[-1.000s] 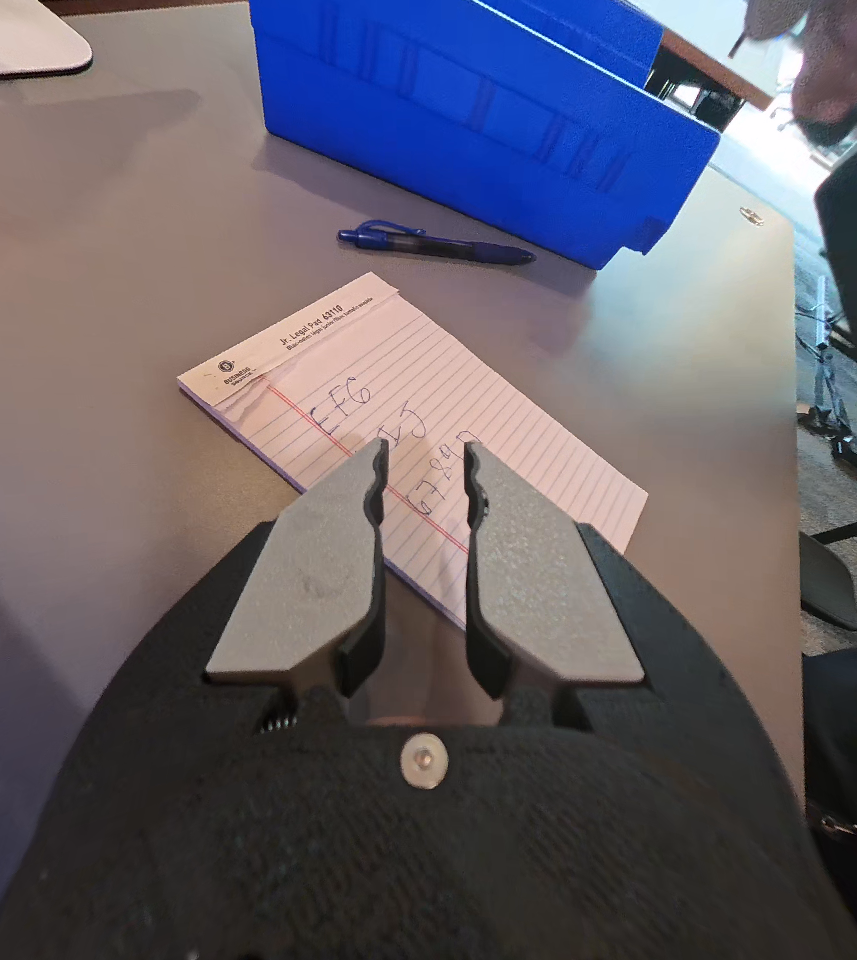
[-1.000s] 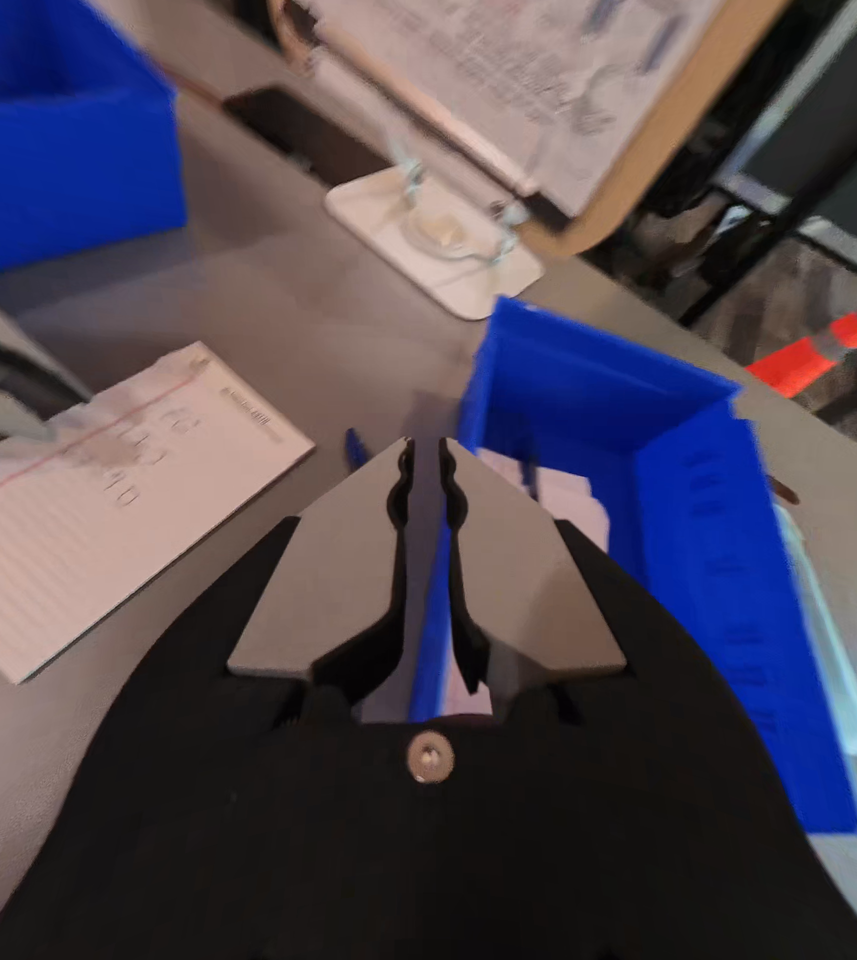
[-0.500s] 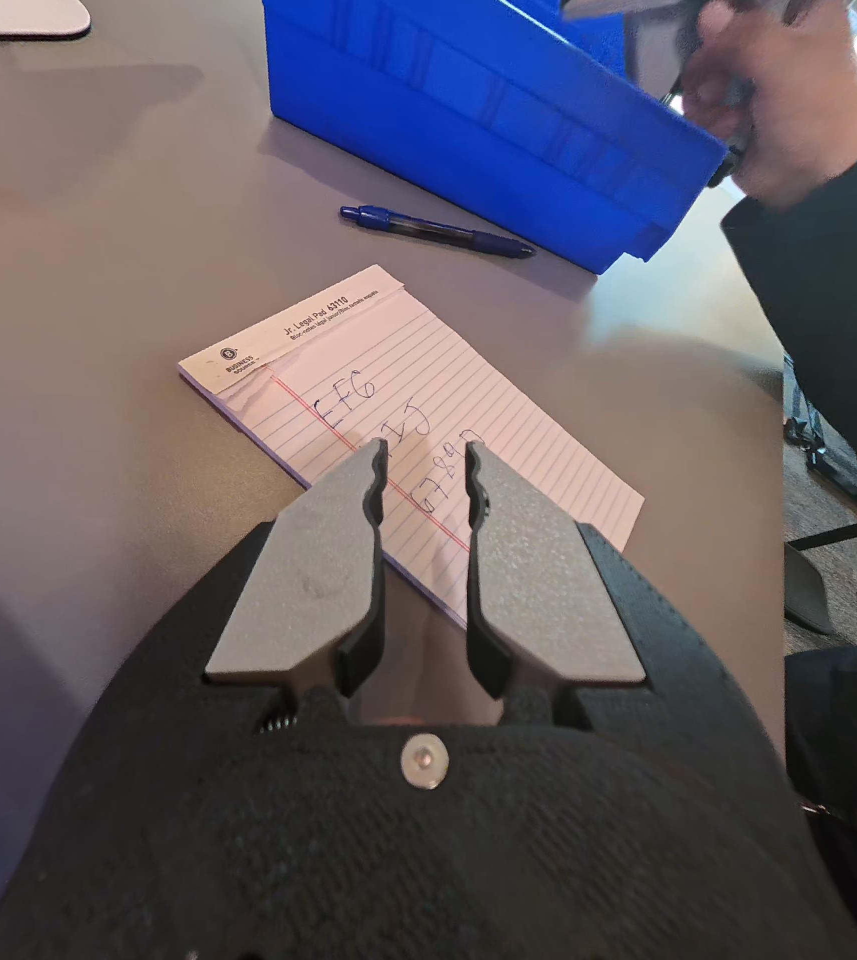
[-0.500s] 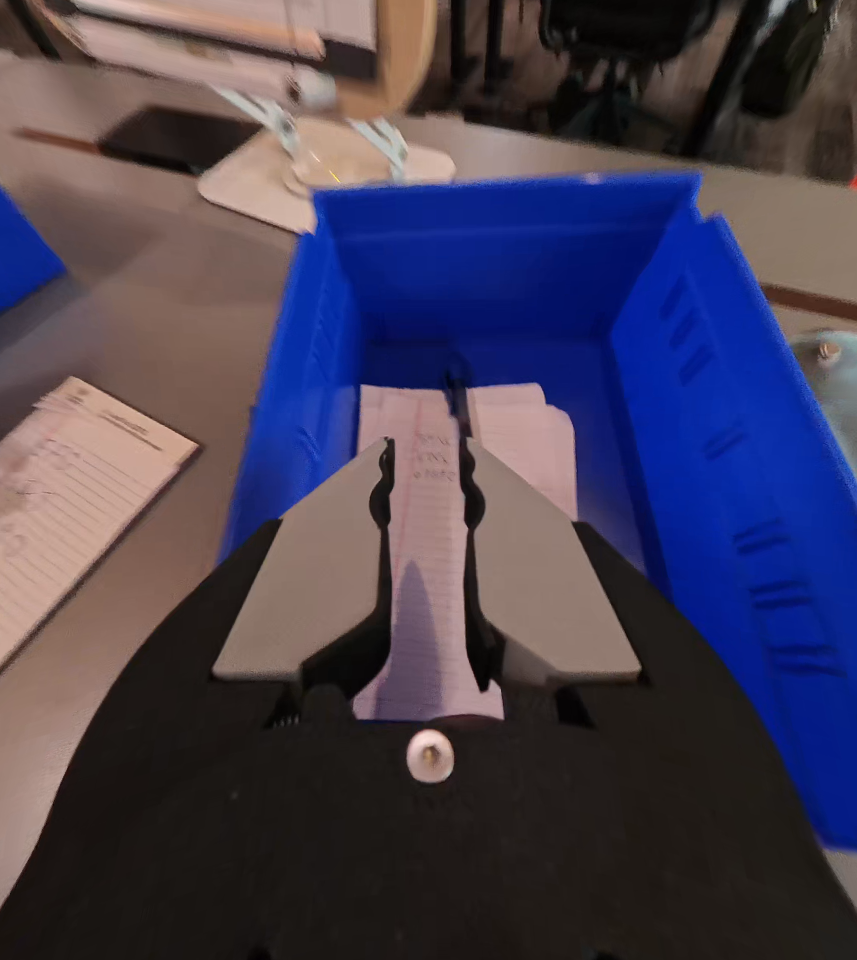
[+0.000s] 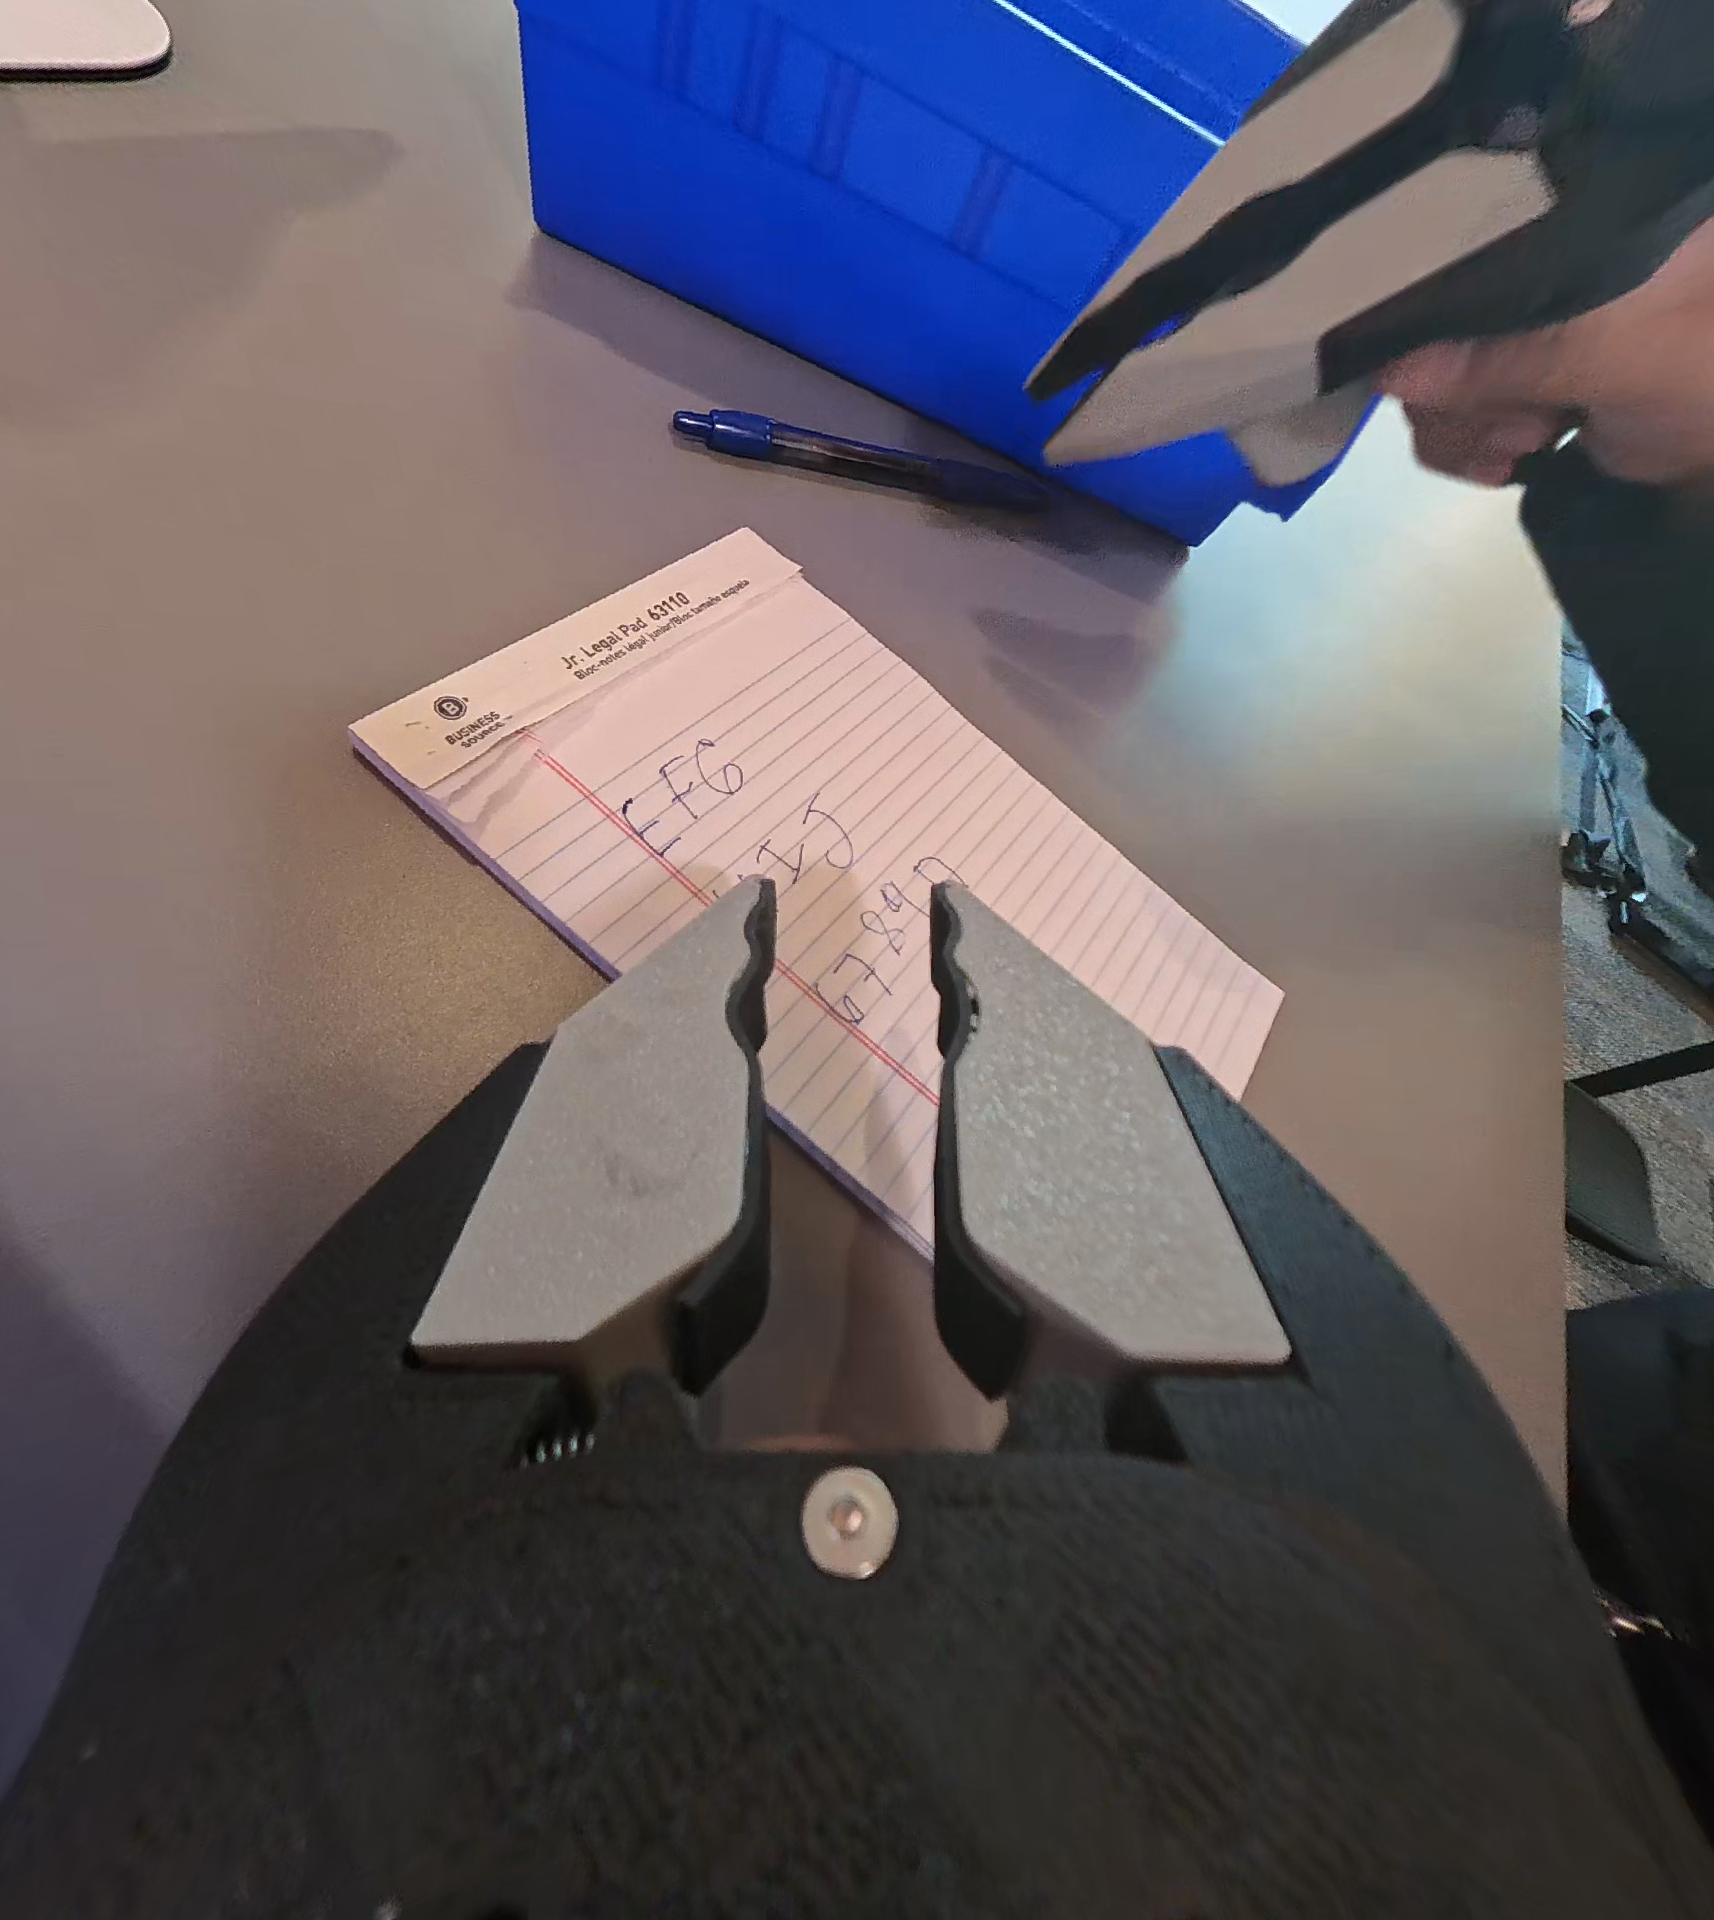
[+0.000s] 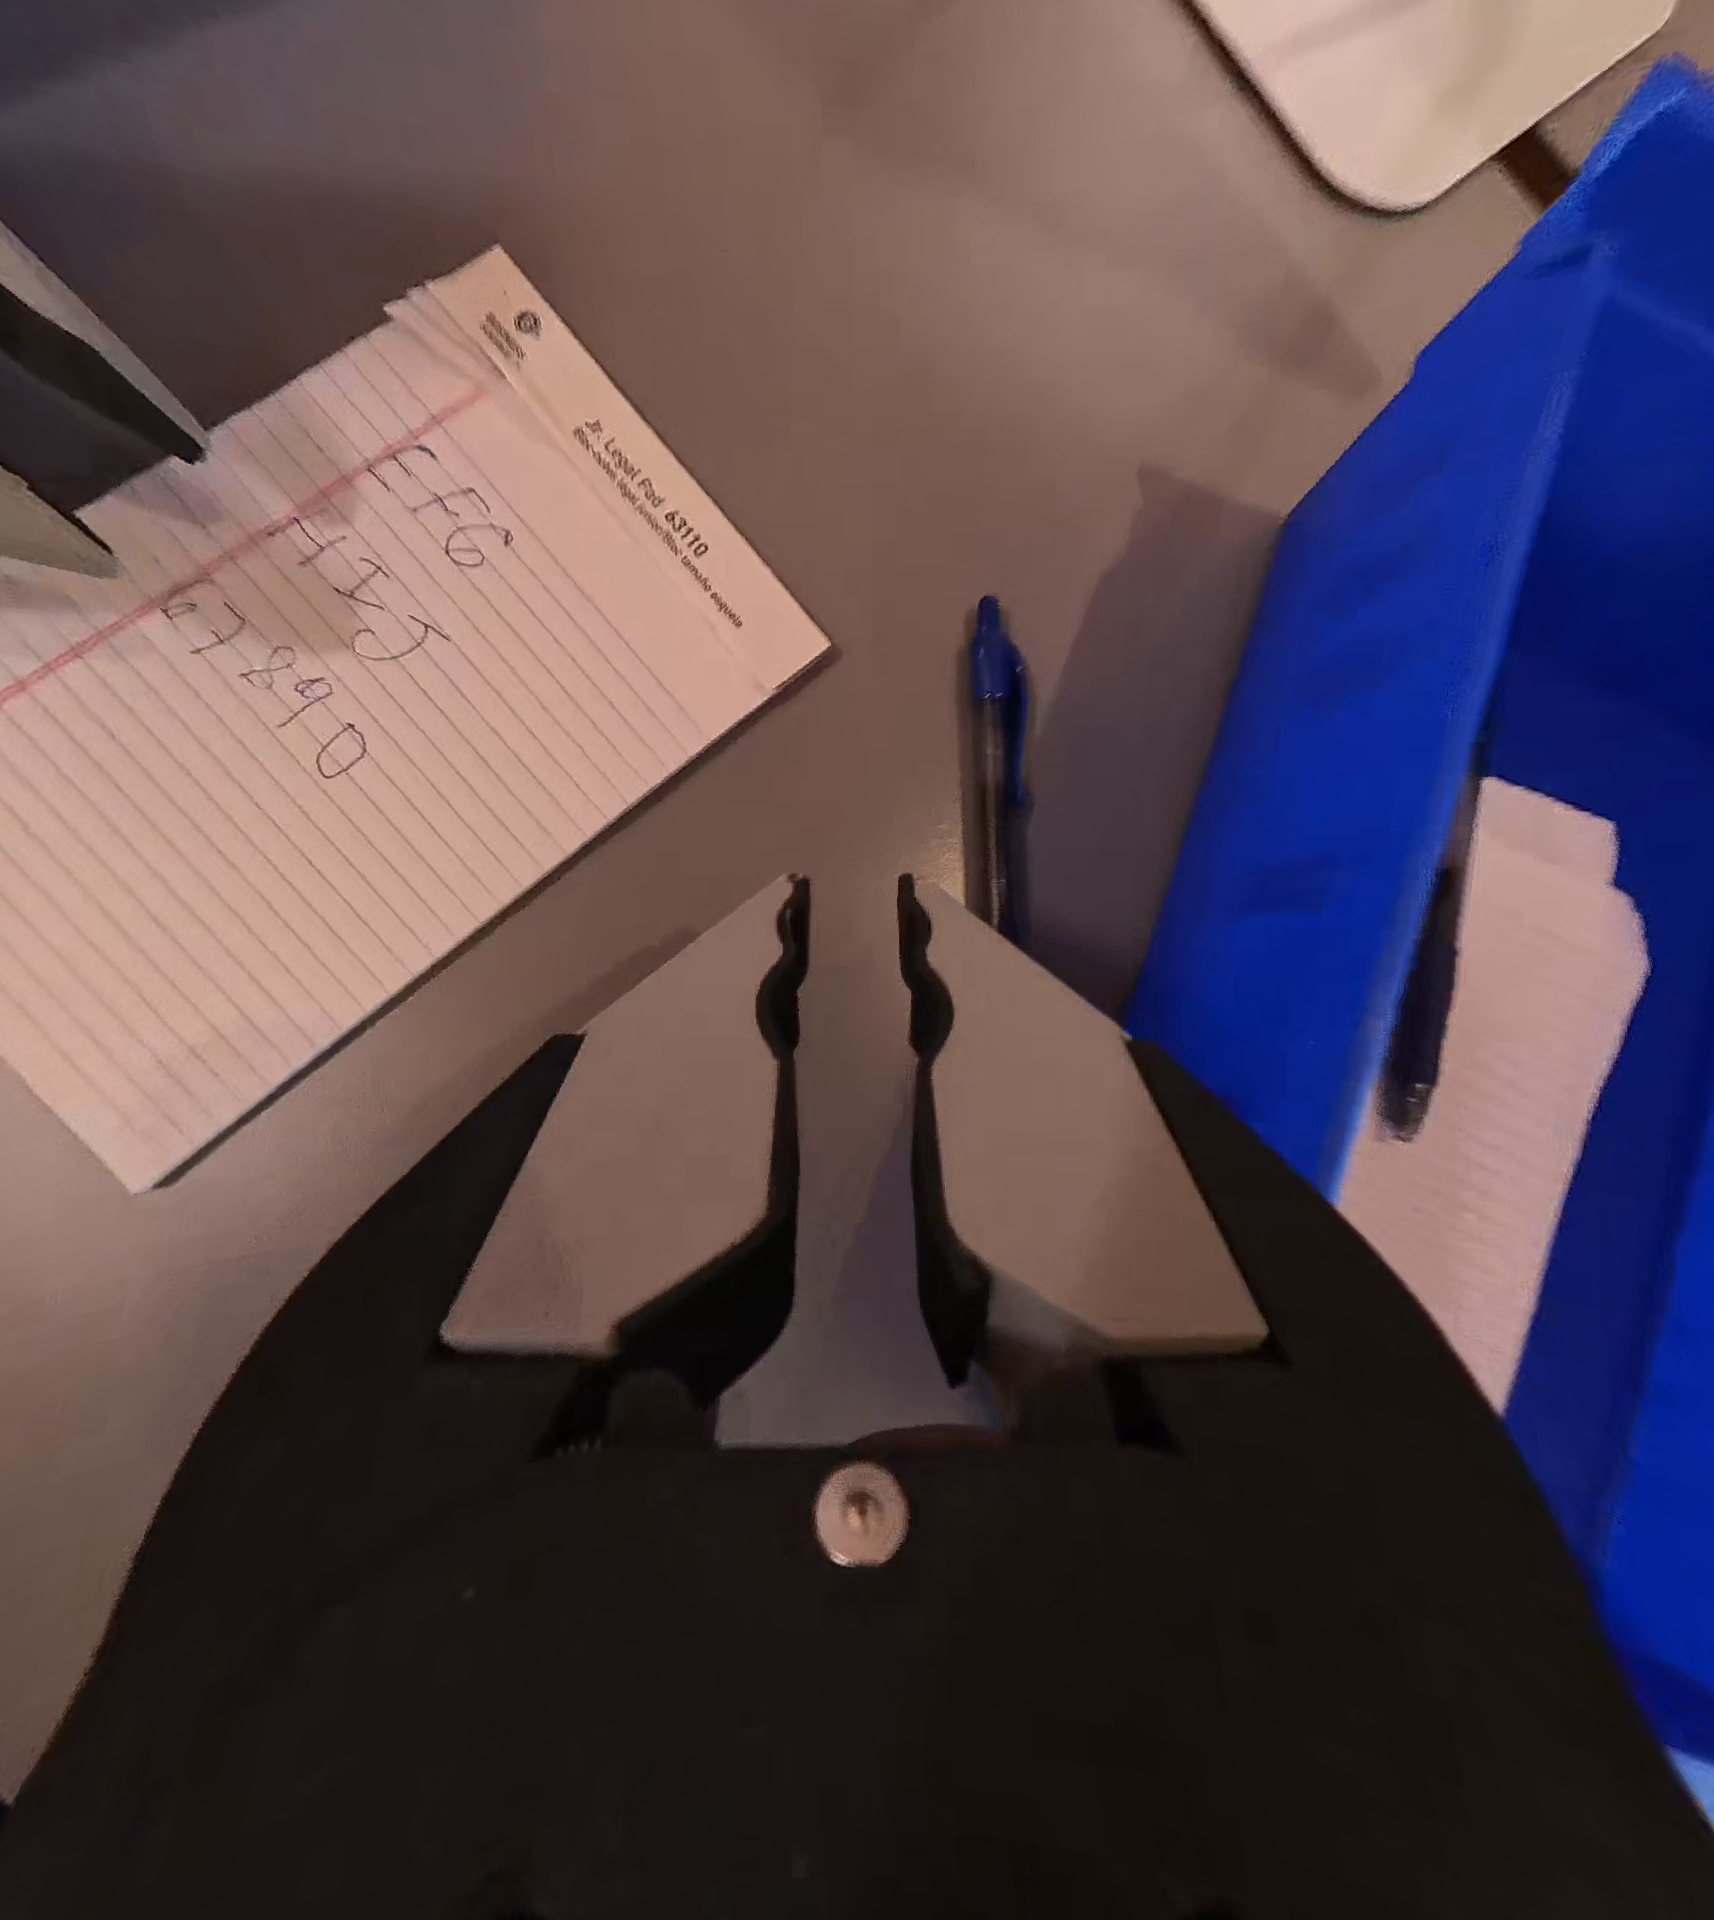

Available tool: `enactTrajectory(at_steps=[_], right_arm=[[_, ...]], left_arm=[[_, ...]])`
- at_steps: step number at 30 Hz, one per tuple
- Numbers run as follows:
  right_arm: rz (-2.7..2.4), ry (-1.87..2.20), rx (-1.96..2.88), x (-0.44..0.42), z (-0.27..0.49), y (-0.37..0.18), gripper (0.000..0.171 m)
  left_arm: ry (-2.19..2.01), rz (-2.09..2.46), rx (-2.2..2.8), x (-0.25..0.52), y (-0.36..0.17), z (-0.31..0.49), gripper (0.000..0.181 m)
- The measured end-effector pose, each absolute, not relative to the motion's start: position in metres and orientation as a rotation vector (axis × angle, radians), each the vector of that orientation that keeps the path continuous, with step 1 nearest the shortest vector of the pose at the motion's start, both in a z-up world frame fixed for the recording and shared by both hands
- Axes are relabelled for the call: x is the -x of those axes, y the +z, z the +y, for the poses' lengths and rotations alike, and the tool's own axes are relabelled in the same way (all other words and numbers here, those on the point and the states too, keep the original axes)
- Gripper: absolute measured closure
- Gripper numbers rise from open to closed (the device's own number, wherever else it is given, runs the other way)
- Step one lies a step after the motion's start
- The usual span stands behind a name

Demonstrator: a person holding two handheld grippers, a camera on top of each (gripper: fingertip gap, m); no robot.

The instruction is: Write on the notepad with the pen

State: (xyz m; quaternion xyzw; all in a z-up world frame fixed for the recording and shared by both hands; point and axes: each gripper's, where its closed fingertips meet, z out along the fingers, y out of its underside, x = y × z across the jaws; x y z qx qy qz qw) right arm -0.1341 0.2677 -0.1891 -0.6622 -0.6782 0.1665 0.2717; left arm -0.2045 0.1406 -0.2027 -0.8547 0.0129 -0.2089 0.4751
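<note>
Pen: the blue pen (image 5: 858,457) lay flat on the grey table (image 5: 209,520), untouched, in the strip between the notepad and the blue bin, just beside the bin's wall; the right wrist view showed it (image 6: 996,769) running lengthwise, one end hidden behind that gripper's finger
Notepad: the white lined notepad (image 5: 936,831) lay flat and askew on the table, its bound header strip toward the pen, blue handwriting in three rows on the top sheet; the right wrist view showed more of the bare lower page (image 6: 209,883)
Left gripper: the left gripper (image 5: 851,904) hung over the notepad's near part, jaws moderately apart, nothing between them; whether it touched the paper could not be told; its finger ends showed at the left edge of the right wrist view (image 6: 53,499), over the pad's margin side
Right gripper: the right gripper (image 6: 851,894) pointed down at bare table between notepad and pen, jaws narrowly apart and empty; in the left wrist view it (image 5: 1061,405) was held in the air in front of the bin, in a person's hand (image 5: 1601,384)
Blue bin: the blue bin (image 5: 884,197) stood beyond the pen; only the right wrist view looked inside it (image 6: 1455,623), where lined paper (image 6: 1528,987) and a second, blurred pen (image 6: 1424,987) lay
White base: a flat white base (image 5: 22,31) rested at the table's far corner
</note>
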Motion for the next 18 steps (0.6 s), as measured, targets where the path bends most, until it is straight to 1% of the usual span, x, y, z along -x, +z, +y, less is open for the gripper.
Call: enactTrajectory(at_steps=[5,6,8,10,13,16,18], right_arm=[[-1.879,0.355,1.834,0.134,0.256,-0.223,0.156],[-1.912,0.405,1.821,0.135,0.245,-0.224,0.154],[-2.027,0.613,1.734,0.139,0.208,-0.218,0.146],[-2.156,0.795,1.586,0.138,0.171,-0.211,0.143],[-2.234,0.887,1.421,0.138,0.144,-0.209,0.133],[-2.295,0.986,1.328,0.135,0.121,-0.214,0.132],[-2.324,0.906,1.325,0.134,0.124,-0.228,0.13]], left_arm=[[-0.512,0.032,2.091,0.204,-0.203,0.14,0.154],[-0.512,0.032,2.093,0.204,-0.203,0.14,0.154],[-0.513,0.04,2.093,0.203,-0.203,0.14,0.154],[-0.506,0.053,2.087,0.203,-0.201,0.139,0.154],[-0.499,0.072,2.092,0.202,-0.201,0.138,0.153],[-0.496,0.089,2.099,0.2,-0.202,0.136,0.153],[-0.497,0.108,2.099,0.199,-0.201,0.134,0.152]])
